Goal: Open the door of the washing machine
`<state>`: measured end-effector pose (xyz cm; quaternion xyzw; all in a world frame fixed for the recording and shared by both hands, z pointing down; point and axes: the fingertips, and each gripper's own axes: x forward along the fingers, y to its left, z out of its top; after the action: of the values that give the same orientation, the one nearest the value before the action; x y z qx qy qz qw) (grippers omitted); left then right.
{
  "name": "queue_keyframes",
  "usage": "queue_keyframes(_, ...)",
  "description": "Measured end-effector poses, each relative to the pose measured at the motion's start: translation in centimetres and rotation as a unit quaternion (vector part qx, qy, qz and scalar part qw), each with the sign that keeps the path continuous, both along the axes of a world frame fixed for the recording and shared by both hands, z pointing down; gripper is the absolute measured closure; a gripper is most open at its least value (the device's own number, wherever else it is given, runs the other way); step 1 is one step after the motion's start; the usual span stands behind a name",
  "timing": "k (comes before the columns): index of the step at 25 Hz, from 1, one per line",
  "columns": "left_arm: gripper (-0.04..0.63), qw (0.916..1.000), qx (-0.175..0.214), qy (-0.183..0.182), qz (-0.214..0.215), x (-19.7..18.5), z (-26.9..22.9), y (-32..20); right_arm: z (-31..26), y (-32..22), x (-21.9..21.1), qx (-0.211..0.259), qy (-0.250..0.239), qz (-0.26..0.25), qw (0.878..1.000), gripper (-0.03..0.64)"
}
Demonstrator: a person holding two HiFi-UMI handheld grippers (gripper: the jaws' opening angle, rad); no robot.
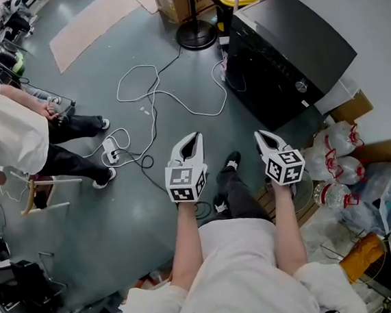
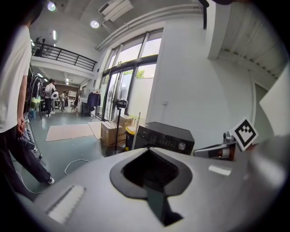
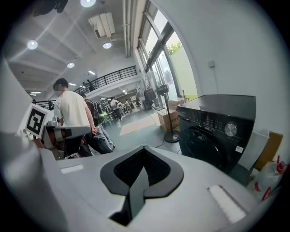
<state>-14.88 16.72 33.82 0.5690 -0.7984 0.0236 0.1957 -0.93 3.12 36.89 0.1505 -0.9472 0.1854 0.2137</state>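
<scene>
Both pairs of jaws are carried pressed together and empty, the left gripper [image 1: 192, 140] and right gripper [image 1: 260, 136] well apart from the black washing machine [image 1: 288, 50], whose door [image 3: 205, 144] is shut. The door's edge should be approached squarely, with the jaws parted first.

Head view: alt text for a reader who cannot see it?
From above, a person holds the left gripper and right gripper, both shut and empty, apart from a black washing machine. A white cable loops across the floor.
</scene>
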Motion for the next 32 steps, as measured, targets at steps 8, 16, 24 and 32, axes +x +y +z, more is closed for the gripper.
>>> queue_keyframes(8,0.54,0.9995,-0.007,-0.003,0.029,-4.4,1.0,-8.1,0.9,-8.3,-4.0,0.005,0.016,0.03,0.999,0.615)
queue_keyframes(16,0.54,0.9984,-0.025,0.015,0.048,-8.9,2.1,-15.7,1.7,-16.0,-8.0,0.001,0.028,0.061,0.998,0.615)
queue_keyframes(24,0.54,0.9961,-0.052,0.021,0.068,-11.6,3.9,-20.7,2.3,-20.8,-10.6,0.017,0.045,0.062,0.997,0.615)
queue_keyframes(32,0.54,0.9895,-0.069,0.019,0.125,-12.3,5.7,-25.7,2.0,-25.0,-10.8,0.059,0.073,0.08,0.992,0.615)
